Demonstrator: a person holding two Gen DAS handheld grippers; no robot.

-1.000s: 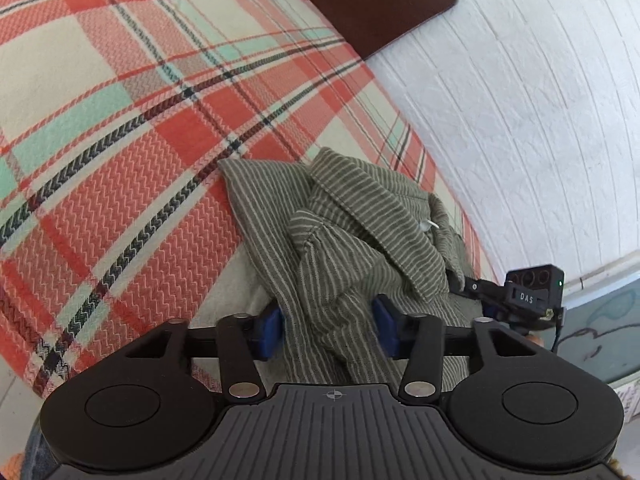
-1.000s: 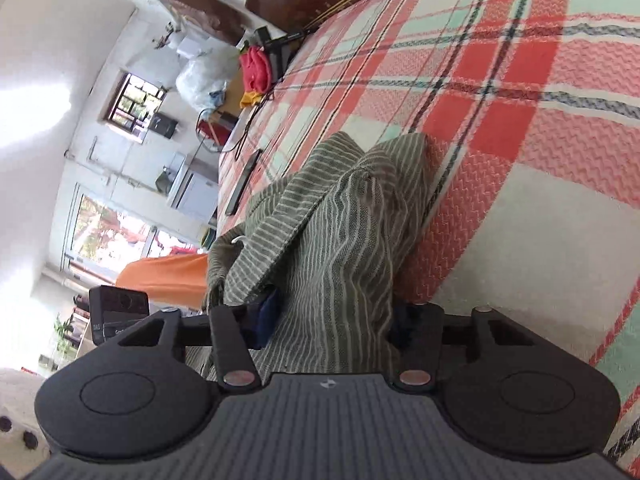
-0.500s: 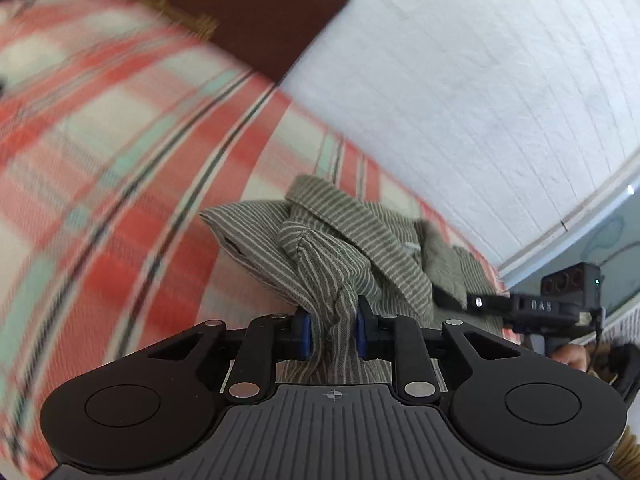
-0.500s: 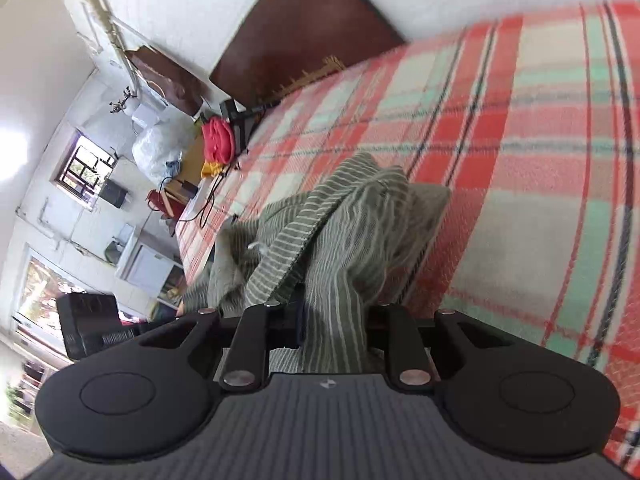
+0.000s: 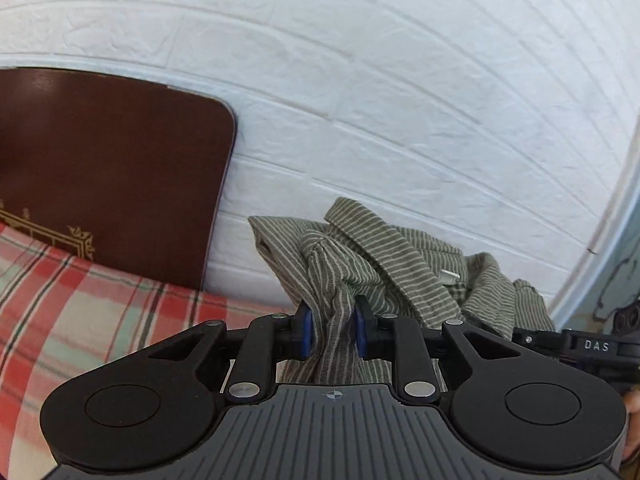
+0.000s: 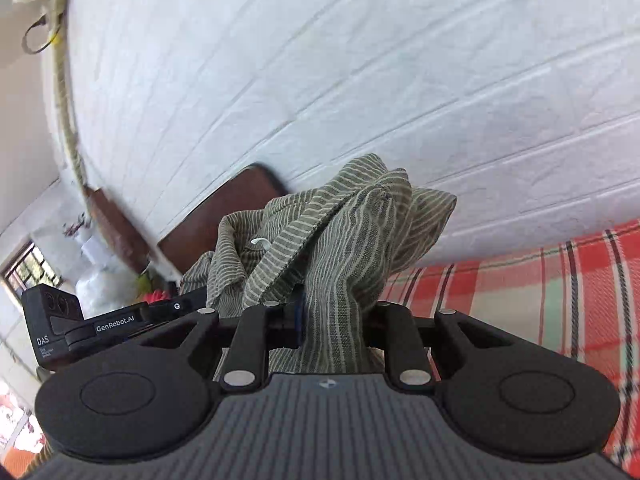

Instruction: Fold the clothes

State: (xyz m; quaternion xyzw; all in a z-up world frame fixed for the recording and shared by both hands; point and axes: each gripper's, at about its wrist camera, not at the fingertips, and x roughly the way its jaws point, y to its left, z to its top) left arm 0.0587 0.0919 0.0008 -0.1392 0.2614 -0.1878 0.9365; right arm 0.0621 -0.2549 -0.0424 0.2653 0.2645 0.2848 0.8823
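shirt: green striped shirt, bunched, held up off the plaid bedcover w/ the white brick wall behind it. Collar flap sits above and just right of the L fingers; a small white tag shows further right.

L grip: left gripper clamped narrow on a gathered rope of fabric, blue pads pressing both sides. Cloth runs down btwn the fingers and out of view under the body.

R grip: right gripper also closed on a thick fold; cloth fills the gap, so pads mostly hidden (one blue edge peeks at left of the fold). Rest of the shirt piles above and left of these fingers.

spacing: each gripper shows at the edge of the other's view, so the two holds are near each other on the same garment.

surroundings: dark brown headboard well left of the L fingers; bedcover low, left of L fingers and right of R fingers.

step: my read – lift/shake-out, both holds on the shirt, not yet spread flat. Nothing looks like a neat fold.

next: prob. needs the holds pulled apart to open the cloth, then lowered flat on the bedcover. Grips are on bunches, not clear seams, so a regrip may be needed.

risk: gathered cloth could slip or open twisted.
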